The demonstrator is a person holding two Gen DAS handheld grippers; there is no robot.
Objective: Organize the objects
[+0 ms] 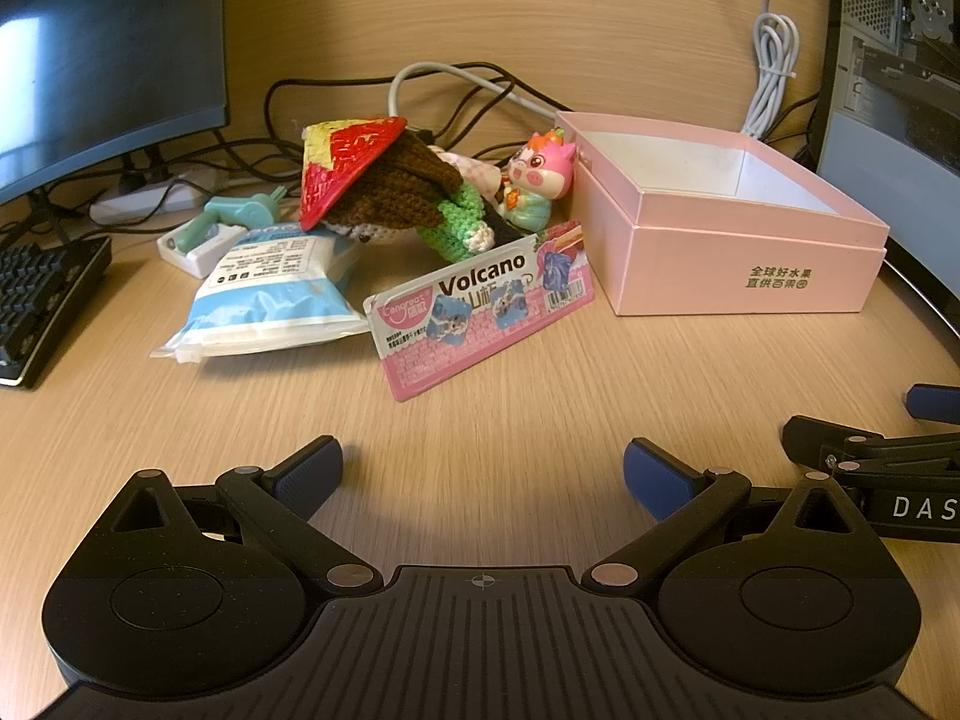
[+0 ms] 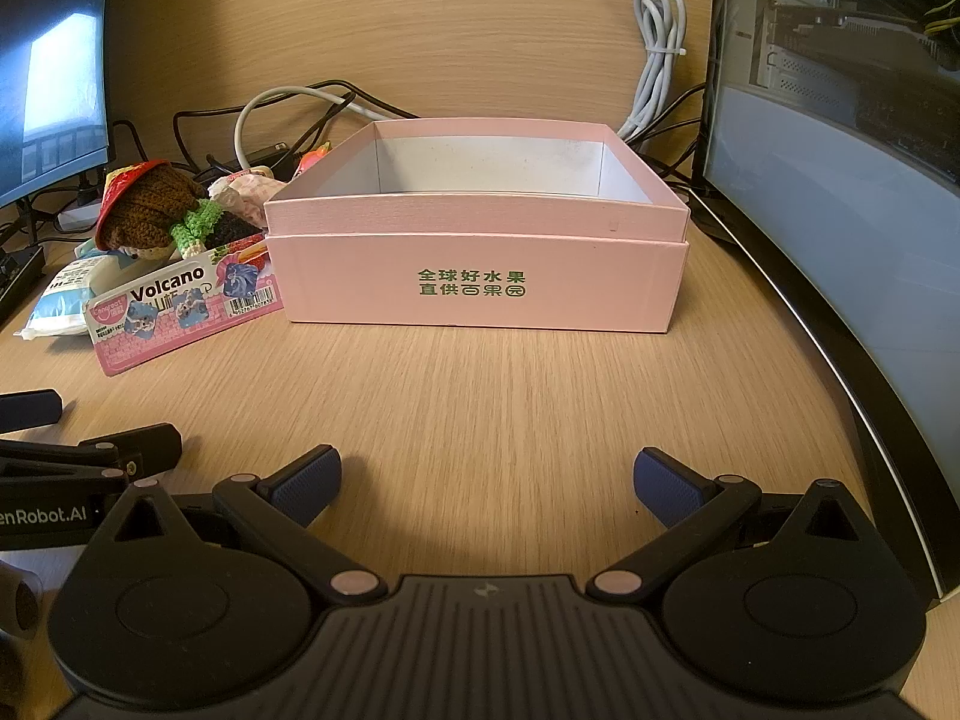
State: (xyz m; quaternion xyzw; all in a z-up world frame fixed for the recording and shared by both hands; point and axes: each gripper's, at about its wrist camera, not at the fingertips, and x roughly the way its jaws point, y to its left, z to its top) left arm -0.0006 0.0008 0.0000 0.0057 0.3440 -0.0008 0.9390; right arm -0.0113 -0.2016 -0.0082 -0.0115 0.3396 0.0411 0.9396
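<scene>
Pink box (image 2: 477,288): square cardboard, lidless, green lettering on its front wall, white inside, nothing visible in it; sits straight ahead of the right gripper (image 2: 487,483) and ahead-right of the left gripper (image 1: 483,477).

Heap of objects, ahead of the left gripper, just left of the box: crocheted doll (image 1: 384,189) with red-and-yellow hat; glossy pig figurine (image 1: 537,177); pink Volcano packet (image 1: 480,318) leaning; blue-white pouch (image 1: 267,300); teal whistle (image 1: 243,213).

Both grippers: jaws spread wide, nothing between them, above the bare wooden desk (image 2: 510,396).

Surroundings: keyboard (image 1: 42,300), cables (image 1: 480,84) behind.
</scene>
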